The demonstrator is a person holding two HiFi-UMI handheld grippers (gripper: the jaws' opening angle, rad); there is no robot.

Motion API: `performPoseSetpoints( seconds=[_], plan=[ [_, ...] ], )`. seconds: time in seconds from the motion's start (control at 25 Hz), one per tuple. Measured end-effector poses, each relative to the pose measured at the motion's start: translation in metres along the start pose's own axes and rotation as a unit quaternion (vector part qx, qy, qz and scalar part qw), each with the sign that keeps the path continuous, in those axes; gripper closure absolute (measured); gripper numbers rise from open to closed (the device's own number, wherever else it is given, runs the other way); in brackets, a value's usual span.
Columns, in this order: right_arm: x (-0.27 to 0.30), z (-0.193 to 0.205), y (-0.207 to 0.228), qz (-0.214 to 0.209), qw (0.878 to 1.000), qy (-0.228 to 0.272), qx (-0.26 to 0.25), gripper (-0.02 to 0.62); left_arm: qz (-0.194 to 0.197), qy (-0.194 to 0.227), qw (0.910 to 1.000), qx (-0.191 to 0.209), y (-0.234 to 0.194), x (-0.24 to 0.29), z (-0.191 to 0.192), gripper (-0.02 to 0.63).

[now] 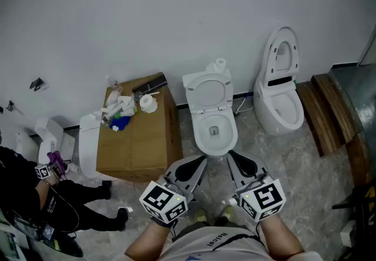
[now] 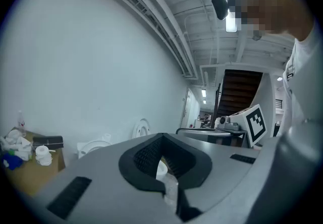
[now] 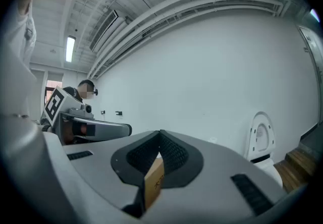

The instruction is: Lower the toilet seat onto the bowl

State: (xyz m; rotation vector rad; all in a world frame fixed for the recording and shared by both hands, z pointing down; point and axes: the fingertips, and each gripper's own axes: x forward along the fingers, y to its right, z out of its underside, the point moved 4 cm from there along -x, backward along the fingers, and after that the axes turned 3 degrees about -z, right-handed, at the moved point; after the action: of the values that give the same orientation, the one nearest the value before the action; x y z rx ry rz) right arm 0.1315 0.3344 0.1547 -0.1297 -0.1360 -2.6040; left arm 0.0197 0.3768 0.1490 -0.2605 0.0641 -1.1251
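A white toilet stands in the middle of the head view. Its seat (image 1: pixel 208 90) is raised and leans back against the tank, above the open bowl (image 1: pixel 215 131). My left gripper (image 1: pixel 202 159) and right gripper (image 1: pixel 231 153) are side by side just in front of the bowl, pointing at it, touching nothing. Both are shut with nothing held. In the left gripper view the closed tips (image 2: pixel 160 135) point toward the wall, with the raised seat (image 2: pixel 93 146) low at the left. The right gripper (image 3: pixel 160 132) shows closed tips too, with brown cardboard seen through the gap behind them.
A cardboard box (image 1: pixel 138 133) with tissue rolls and small items stands left of the toilet. A second white toilet (image 1: pixel 281 89) with its lid up stands at the right, beside wooden steps (image 1: pixel 329 113). A person in black (image 1: pixel 35 195) sits at the far left.
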Motion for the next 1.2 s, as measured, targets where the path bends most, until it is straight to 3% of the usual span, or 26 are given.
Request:
performPoseSetpoints(
  seconds=[0.32, 1.2],
  plan=[
    [-0.005, 0.003, 0.025, 0.0, 1.0, -0.004, -0.002, 0.58, 0.003, -0.001, 1.0, 0.006, 0.012, 0.032, 0.002, 0.597],
    [-0.01, 0.01, 0.086, 0.008, 0.998, 0.029, 0.051, 0.578, -0.069, 0.018, 0.9965, 0.042, -0.017, 0.08, -0.01, 0.597]
  ],
)
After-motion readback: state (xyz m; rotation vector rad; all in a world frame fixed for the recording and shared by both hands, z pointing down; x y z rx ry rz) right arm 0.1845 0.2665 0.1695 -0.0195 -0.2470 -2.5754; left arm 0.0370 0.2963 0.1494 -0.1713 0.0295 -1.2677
